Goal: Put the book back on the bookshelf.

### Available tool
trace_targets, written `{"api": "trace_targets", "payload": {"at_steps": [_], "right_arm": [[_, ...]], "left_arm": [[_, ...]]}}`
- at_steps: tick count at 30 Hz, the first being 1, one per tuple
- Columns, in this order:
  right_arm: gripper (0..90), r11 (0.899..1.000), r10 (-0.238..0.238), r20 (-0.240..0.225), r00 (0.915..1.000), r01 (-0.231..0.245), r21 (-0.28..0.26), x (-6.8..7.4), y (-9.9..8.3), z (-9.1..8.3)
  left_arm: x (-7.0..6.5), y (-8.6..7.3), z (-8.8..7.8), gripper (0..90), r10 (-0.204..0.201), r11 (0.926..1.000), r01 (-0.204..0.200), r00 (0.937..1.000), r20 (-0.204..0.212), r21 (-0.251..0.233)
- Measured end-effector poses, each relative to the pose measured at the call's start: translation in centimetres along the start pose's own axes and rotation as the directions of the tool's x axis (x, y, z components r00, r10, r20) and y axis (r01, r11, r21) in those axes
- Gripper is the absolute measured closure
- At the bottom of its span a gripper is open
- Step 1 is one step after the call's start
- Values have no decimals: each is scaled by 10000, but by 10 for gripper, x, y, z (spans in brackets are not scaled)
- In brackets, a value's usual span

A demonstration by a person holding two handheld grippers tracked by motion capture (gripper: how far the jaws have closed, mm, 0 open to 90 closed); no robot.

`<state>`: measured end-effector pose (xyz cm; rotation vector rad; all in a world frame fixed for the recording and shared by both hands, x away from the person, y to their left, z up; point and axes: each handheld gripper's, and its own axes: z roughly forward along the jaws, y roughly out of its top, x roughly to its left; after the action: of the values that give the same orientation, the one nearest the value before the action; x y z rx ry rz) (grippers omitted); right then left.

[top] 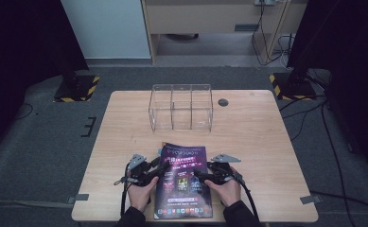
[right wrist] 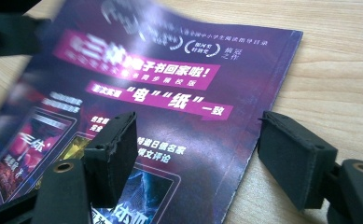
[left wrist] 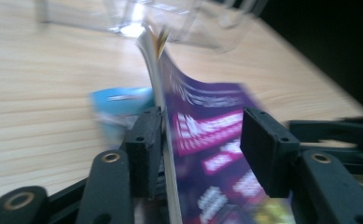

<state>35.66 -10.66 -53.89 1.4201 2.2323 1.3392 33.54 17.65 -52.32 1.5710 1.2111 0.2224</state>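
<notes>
A: Magazine (top: pixel 184 182) position?
B: Near edge of the wooden surface (top: pixel 257 137), front of the clear three-bay box (top: pixel 181 107). Left side lifted and curled.
A: Left tool (top: pixel 159 170)?
B: Jaws apart; lifted edge stands between them, against one pad, other pad clear.
A: Right tool (top: pixel 201 176)?
B: Jaws wide, straddling the right edge of the cover, not gripping.

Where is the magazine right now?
In the high view the magazine lies at the table's near edge, between the left gripper and right gripper, in front of the clear box.
</notes>
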Motion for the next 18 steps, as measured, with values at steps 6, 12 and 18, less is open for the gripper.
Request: {"api": "trace_targets", "payload": {"at_steps": [6,12,18], "right_arm": [[278,10000,70,-28,10000,-70,13,0,0,0],[278,9999,117,-15,9999,-117,36,0,0,0],[278,10000,31,-19,10000,-31,5,0,0,0]], "left_arm": [[-7,-7,11,496,572,9961,-558,9982,-180,689],[-3,-7,13,589,495,9955,-468,9983,-312,824],[3,-7,15,722,388,9921,-283,9957,-836,1224]]}}
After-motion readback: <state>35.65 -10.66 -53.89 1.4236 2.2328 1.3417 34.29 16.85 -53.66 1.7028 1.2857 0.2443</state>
